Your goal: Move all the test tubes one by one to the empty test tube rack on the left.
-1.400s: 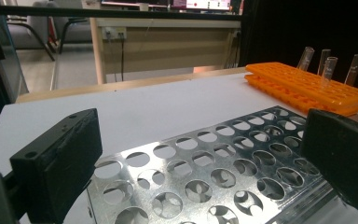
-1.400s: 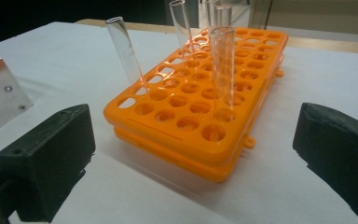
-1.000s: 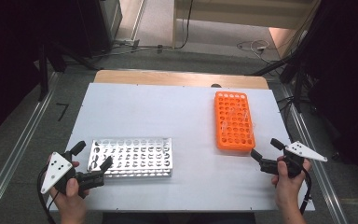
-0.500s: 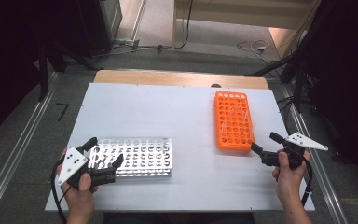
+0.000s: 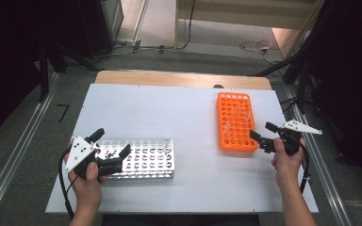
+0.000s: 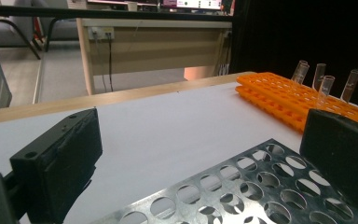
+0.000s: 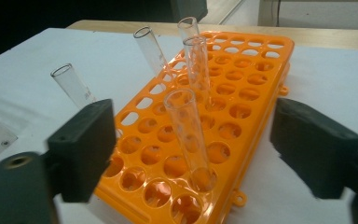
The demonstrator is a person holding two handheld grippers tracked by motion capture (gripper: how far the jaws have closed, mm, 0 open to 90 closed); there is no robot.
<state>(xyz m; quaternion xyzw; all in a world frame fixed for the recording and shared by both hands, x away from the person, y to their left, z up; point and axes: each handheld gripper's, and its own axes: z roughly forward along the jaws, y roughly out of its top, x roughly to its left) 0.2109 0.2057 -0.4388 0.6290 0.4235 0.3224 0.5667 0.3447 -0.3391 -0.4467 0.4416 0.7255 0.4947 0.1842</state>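
Observation:
An orange tube rack (image 5: 235, 120) stands at the right of the white table (image 5: 169, 108) and holds several clear test tubes (image 5: 239, 114). My right gripper (image 5: 261, 130) is at the rack's near right corner, open; its jaws have just been closing. In the right gripper view the nearest tube (image 7: 186, 126) stands in line between the jaws of that gripper (image 7: 198, 144), a little ahead of them and untouched. A perforated metal rack (image 5: 146, 157) lies at the near left. My left gripper (image 5: 112, 142) hangs open over its left end, with the metal rack (image 6: 261, 186) below the jaws.
The left gripper view looks across bare white table to the orange rack (image 6: 284, 95) and its tubes (image 6: 324, 86). A wooden strip (image 5: 179, 77) runs along the table's far edge, with floor and cables beyond. Metal rails flank the table.
Both hands have moved forward and inward. The left gripper came from the metal rack's left edge to over its left end. The right gripper came up to the orange rack's corner.

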